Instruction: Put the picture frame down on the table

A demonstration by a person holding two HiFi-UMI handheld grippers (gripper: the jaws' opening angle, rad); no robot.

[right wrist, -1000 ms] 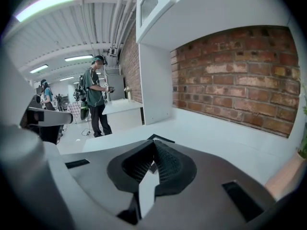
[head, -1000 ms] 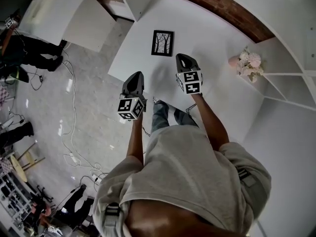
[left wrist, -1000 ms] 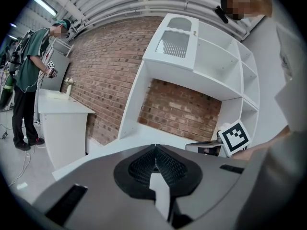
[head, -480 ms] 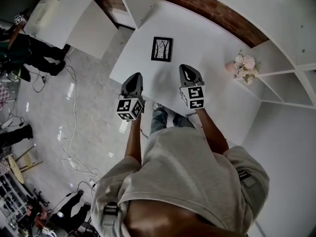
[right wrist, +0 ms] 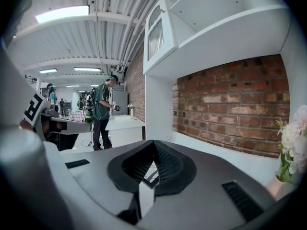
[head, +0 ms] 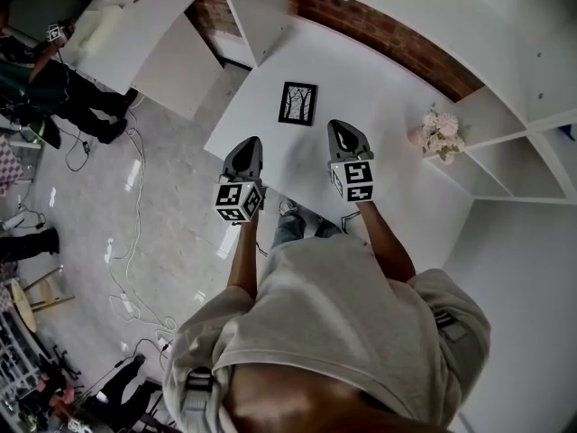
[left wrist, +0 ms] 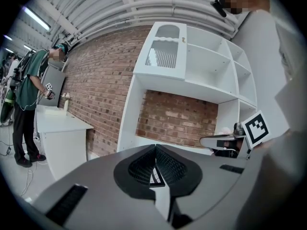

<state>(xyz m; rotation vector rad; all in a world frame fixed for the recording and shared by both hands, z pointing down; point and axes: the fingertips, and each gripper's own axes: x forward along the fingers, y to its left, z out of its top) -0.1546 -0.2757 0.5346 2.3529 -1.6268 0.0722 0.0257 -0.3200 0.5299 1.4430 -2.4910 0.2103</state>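
The picture frame [head: 297, 103], black-edged with a tree drawing, lies flat on the white table [head: 383, 84], with nothing touching it. My left gripper [head: 249, 142] hangs shut and empty over the table's near edge, below and left of the frame. Shut and empty too, my right gripper [head: 337, 127] hovers just right of the frame's near corner. In the left gripper view the jaws [left wrist: 155, 146] meet at the tips and a bit of the frame [left wrist: 154, 177] shows under them. The right gripper view shows the same: tips closed [right wrist: 154, 142], frame [right wrist: 150, 174] beneath.
A pot of pink flowers [head: 439, 132] stands at the table's right end. White shelving [head: 527, 52] and a brick wall [head: 397, 39] back the table. People [head: 54, 97] stand at the left by another white table [head: 135, 25]; cables [head: 135, 233] trail on the floor.
Both grippers have risen and drawn slightly back from the frame, the right one more. The frame has stayed flat on the table.
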